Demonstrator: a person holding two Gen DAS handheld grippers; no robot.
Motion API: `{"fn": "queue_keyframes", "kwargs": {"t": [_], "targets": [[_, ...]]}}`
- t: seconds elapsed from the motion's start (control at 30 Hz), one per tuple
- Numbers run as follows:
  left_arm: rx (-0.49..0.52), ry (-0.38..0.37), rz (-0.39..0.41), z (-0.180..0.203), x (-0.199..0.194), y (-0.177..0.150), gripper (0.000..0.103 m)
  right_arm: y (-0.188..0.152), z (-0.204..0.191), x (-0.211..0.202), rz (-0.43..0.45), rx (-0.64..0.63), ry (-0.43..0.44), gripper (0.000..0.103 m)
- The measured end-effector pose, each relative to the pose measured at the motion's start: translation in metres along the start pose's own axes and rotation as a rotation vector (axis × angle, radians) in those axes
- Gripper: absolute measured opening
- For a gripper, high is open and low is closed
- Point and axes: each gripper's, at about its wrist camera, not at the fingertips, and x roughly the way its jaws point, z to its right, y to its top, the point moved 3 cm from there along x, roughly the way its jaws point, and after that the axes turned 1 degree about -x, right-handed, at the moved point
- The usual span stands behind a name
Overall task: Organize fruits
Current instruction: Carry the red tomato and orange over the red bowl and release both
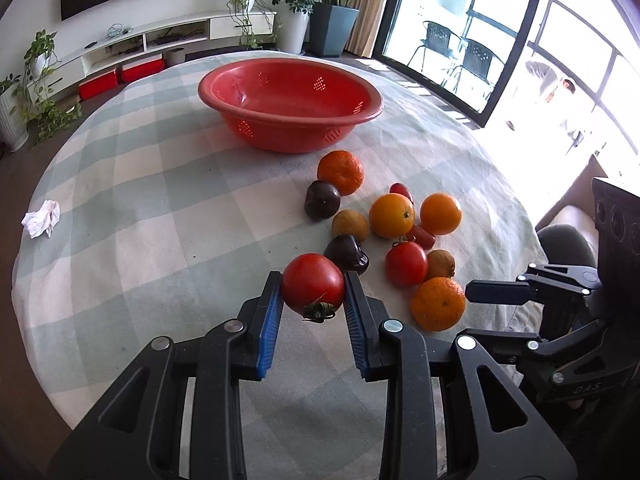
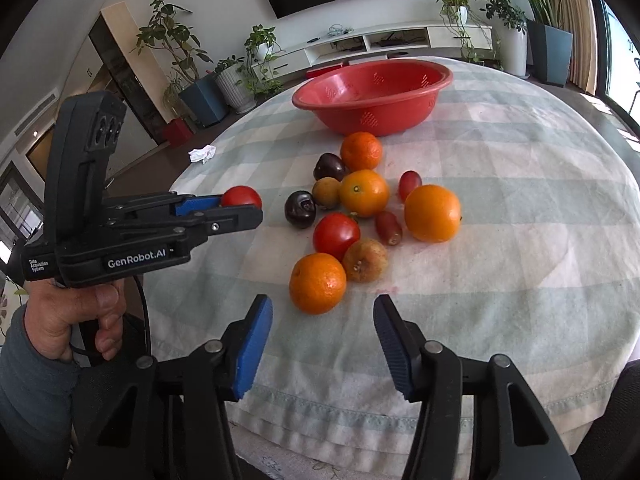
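My left gripper (image 1: pixel 313 286) is shut on a red tomato (image 1: pixel 313 282), held between its blue pads just above the tablecloth; the tomato also shows in the right wrist view (image 2: pixel 241 197). A red colander bowl (image 1: pixel 372 100) sits empty at the far middle of the table and shows in the right wrist view (image 2: pixel 440 80). Several fruits lie in a cluster: oranges (image 1: pixel 438 303), another tomato (image 1: pixel 406 263), dark plums (image 1: pixel 347 254), small brownish fruits. My right gripper (image 2: pixel 323 314) is open and empty, just in front of the nearest orange (image 2: pixel 317 283).
A round table with a green-checked cloth (image 1: pixel 160 208) holds everything. A crumpled white tissue (image 1: pixel 41 219) lies at its left edge. Beyond the table are a TV cabinet, potted plants and a balcony door.
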Motion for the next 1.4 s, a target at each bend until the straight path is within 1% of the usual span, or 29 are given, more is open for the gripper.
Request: {"fn": "queue_keyframes", "kwargs": {"t": [0.07, 0.27, 0.43, 0.57, 0.83, 1.0, 1.13, 1.23, 1.3, 1.4], "targets": [[0.004, -0.001, 0.013, 0.001, -0.003, 0.000, 0.028, 0.001, -0.001, 0.006, -0.020, 0.029, 0.010, 0.052], [0.019, 0.004, 0.030, 0.003, -0.009, -0.001, 0.028, 0.006, -0.002, 0.017, -0.039, 0.082, 0.022, 0.051], [0.024, 0.003, 0.036, 0.005, -0.010, -0.001, 0.028, 0.010, 0.001, 0.023, -0.043, 0.109, 0.025, 0.044], [0.024, 0.003, 0.034, 0.005, -0.010, -0.001, 0.028, 0.011, 0.005, 0.024, -0.033, 0.119, 0.034, 0.036], [0.023, 0.015, 0.026, 0.005, -0.009, -0.001, 0.028, 0.003, 0.010, 0.012, -0.026, 0.136, 0.089, 0.035], [-0.002, 0.016, 0.045, 0.001, -0.011, 0.002, 0.028, 0.003, 0.017, -0.008, 0.020, 0.144, 0.134, 0.035], [-0.019, 0.021, 0.053, -0.002, -0.014, 0.007, 0.028, 0.021, 0.038, -0.032, 0.097, 0.151, 0.103, 0.035], [-0.028, 0.028, 0.067, -0.002, -0.020, 0.018, 0.028, 0.048, 0.067, -0.053, 0.162, 0.155, 0.045, 0.035], [-0.016, 0.042, 0.082, -0.001, -0.023, 0.033, 0.028, 0.070, 0.087, -0.065, 0.203, 0.164, 0.020, 0.035], [0.014, 0.059, 0.117, 0.004, -0.025, 0.068, 0.028, 0.106, 0.104, -0.080, 0.246, 0.139, -0.013, 0.035]]}}
